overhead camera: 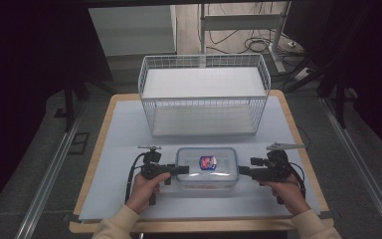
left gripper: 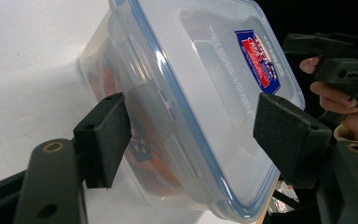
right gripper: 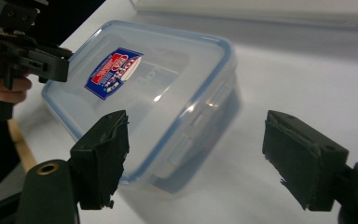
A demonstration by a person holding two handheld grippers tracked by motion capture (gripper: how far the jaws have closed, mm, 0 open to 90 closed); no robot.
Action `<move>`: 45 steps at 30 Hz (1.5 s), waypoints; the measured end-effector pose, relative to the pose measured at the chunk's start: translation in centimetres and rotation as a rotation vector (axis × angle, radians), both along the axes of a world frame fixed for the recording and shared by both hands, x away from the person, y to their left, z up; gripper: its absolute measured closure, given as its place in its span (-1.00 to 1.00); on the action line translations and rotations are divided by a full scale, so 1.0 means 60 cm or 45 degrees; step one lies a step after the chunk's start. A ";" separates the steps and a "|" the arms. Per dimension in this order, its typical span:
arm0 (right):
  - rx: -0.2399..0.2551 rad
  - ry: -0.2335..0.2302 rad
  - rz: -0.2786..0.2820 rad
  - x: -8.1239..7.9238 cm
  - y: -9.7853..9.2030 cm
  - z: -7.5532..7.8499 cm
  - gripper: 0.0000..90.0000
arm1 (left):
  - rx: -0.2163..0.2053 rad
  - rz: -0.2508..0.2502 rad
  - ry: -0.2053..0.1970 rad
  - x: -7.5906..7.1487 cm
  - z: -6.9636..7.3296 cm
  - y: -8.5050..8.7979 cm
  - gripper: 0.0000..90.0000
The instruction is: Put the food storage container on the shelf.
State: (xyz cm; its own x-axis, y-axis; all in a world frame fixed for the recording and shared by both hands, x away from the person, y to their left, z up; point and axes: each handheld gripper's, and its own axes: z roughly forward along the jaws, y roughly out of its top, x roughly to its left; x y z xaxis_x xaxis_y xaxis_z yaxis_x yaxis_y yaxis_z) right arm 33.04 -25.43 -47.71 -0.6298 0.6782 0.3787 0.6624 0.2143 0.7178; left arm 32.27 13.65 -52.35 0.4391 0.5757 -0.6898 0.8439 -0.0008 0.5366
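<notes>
Gripper (overhead camera: 183, 170) on the left, seen from the high view, sits at the left end of a clear plastic box (overhead camera: 207, 169) with a blue-rimmed lid, which lies flat on the table (overhead camera: 114, 149) in front of the person; the right gripper (overhead camera: 241, 172) faces the box's other end, just short of it. Behind the box stands a white wire basket (overhead camera: 204, 94), well apart, probably where the box is bound. In the left gripper view, the jaws stand half-wide around the box's end, one pad (left gripper: 103, 137) against the side wall by a latch (left gripper: 165, 105), the other pad (left gripper: 284, 133) over the lid and not clearly pressing; a good grip would seat both pads squarely before any lift. The other hand (left gripper: 342, 100) and its gripper show beyond the label (left gripper: 258, 60). In the right gripper view, the jaws are wide open, with the box's near corner and latch (right gripper: 200, 126) between and ahead of them, untouched; this gripper should come in level and centred on the end. Nothing lies between box and basket, but the basket's front wall must be cleared from above.
</notes>
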 end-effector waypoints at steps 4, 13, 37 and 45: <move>0.016 0.102 0.030 0.020 0.018 -0.009 -0.51 | -0.002 0.002 -0.002 0.000 0.000 0.000 -0.37; 0.072 0.279 0.083 0.048 0.043 -0.035 -0.52 | -0.006 0.005 -0.010 -0.001 -0.001 0.000 -0.37; 0.261 0.360 0.041 0.030 0.014 -0.032 0.05 | 0.020 0.058 -0.147 -0.042 0.014 0.000 -0.15; 0.288 0.303 0.035 0.011 0.010 -0.031 0.10 | 0.032 0.068 -0.188 -0.056 0.019 0.001 -0.07</move>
